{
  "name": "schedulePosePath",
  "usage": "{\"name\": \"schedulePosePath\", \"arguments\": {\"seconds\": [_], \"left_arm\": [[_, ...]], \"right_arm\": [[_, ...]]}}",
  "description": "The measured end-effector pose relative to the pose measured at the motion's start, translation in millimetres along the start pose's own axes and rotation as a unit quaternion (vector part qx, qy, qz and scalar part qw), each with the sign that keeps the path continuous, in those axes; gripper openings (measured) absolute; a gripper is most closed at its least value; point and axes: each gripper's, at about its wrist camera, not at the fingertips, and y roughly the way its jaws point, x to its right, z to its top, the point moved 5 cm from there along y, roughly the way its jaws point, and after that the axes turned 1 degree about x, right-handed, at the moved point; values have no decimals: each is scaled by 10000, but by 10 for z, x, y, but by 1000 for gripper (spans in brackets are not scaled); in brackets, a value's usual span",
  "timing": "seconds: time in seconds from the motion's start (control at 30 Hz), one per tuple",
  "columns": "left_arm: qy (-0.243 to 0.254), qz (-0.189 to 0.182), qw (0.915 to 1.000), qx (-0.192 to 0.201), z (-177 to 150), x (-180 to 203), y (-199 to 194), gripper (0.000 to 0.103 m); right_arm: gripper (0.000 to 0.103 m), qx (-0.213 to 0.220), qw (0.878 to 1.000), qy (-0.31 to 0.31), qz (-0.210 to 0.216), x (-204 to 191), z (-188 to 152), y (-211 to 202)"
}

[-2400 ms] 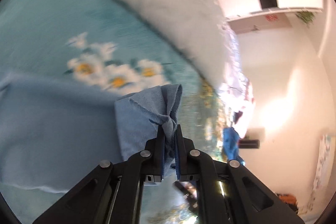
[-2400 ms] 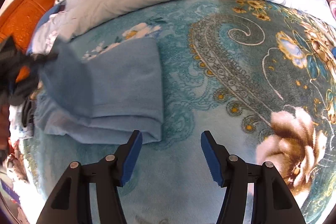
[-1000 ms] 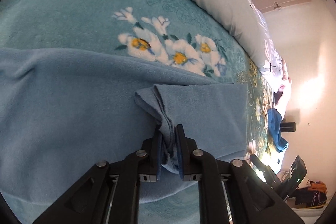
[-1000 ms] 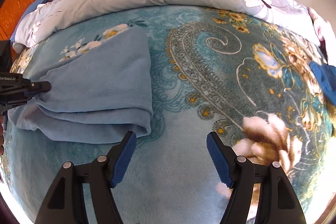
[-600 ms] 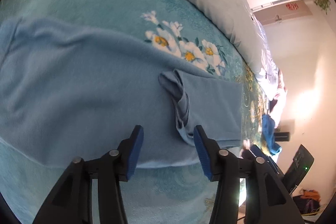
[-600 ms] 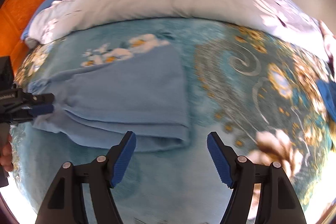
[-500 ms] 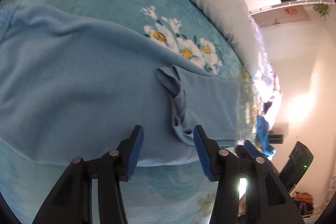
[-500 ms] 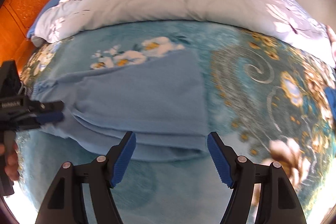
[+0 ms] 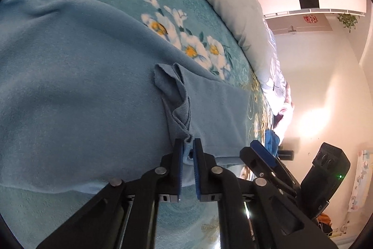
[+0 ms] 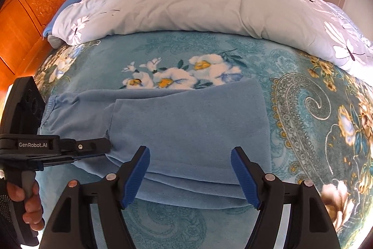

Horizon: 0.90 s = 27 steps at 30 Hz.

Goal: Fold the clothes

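My left gripper [image 9: 187, 147] pinches the blue garment [image 10: 191, 130]; right gripper [image 10: 190, 173] gapes empty above. Around: floral blanket [image 10: 303, 95], grey duvet [image 10: 198, 4], wooden headboard [image 10: 35, 6].

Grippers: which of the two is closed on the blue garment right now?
The left gripper: its jaws, which have just been closing, pinch a bunched edge of the blue garment. The right gripper hovers over the folded edge, jaws wide apart, nothing between its pads.

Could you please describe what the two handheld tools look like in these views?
Both are matte black, with ribbed blue pads and silver rivets. The left tool carries white "GenRobot.AI" lettering and a grey handle. The right tool has a boxy black module with a green light.
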Motion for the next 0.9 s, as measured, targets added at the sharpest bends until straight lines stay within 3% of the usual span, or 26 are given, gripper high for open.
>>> {"name": "schedulePosePath", "arguments": {"seconds": [0.43, 0.77, 0.83, 0.9], "left_arm": [[-242, 397, 9988, 146, -138, -263, -133, 5], [75, 805, 9964, 266, -185, -330, -377, 5], [111, 838, 9960, 296, -195, -355, -444, 12], [162, 861, 9955, 366, -202, -385, -530, 51]], "right_arm": [[76, -193, 9998, 6, 78, -77, -128, 111], [77, -228, 9992, -141, 312, -236, -93, 112], [79, -227, 9989, -191, 368, -297, -78, 116], [81, -219, 9987, -210, 409, -351, -63, 121]]}}
